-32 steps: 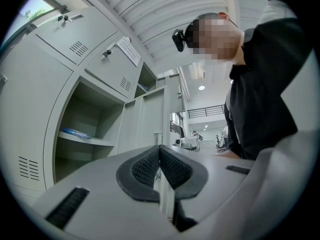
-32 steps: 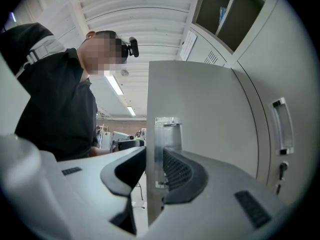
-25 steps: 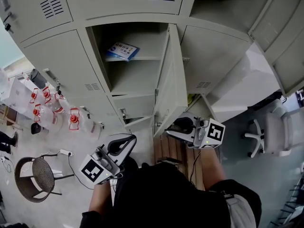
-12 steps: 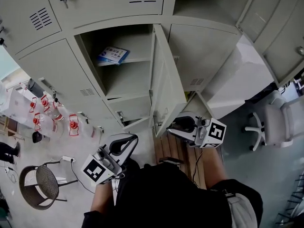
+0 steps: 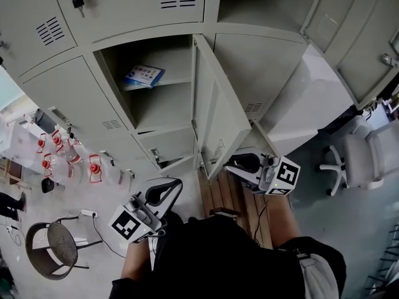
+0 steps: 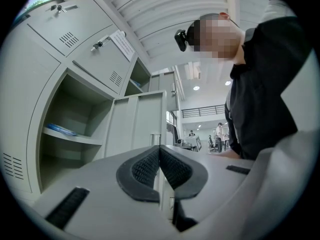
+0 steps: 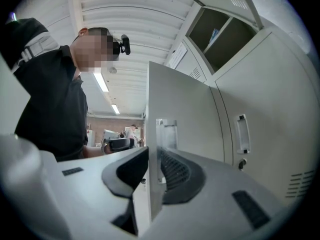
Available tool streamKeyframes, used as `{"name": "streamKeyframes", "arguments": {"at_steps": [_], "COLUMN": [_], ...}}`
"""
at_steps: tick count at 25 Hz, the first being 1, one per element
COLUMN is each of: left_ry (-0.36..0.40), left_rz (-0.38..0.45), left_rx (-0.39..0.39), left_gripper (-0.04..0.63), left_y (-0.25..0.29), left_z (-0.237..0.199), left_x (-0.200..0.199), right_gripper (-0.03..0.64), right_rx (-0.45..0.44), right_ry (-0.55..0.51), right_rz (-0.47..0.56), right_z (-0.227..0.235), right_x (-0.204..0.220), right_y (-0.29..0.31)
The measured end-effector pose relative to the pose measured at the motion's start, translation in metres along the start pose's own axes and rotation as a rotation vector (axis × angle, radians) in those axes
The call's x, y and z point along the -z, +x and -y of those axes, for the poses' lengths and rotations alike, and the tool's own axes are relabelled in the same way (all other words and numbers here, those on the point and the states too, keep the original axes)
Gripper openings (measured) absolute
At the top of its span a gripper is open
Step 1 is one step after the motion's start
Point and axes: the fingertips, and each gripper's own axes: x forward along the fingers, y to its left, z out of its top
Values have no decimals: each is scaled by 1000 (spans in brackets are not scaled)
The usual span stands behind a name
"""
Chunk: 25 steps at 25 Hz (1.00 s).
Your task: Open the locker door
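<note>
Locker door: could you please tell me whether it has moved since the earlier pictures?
Yes. The locker door has swung wider open, rightward in the head view, closing on the louvred vent to its right.

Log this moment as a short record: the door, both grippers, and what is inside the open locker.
door: locker door stands swung open
right gripper: right gripper has the door's free edge between its jaws; the jaws have just been closing and the pads sit against both faces of it
left gripper: left gripper shut, nothing between its jaws, held clear of the lockers
inside: blue and white booklet lies on the shelf
</note>
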Motion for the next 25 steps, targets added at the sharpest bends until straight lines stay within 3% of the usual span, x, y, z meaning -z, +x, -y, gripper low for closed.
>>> {"name": "streamKeyframes", "arguments": {"at_steps": [16, 25], "left_ry": [-31, -25], "left_rz": [-18, 13], "left_rx": [46, 60], "left_gripper": [11, 11], "left_y": [7, 10], "left_z": [7, 12], "left_x": [8, 5], "right_gripper": [80, 71], "right_rx": [101, 165], "right_ry": [12, -4], "right_rz": [-6, -17], "right_z": [10, 14], "right_x": [-2, -3], "right_y": [-21, -31]}}
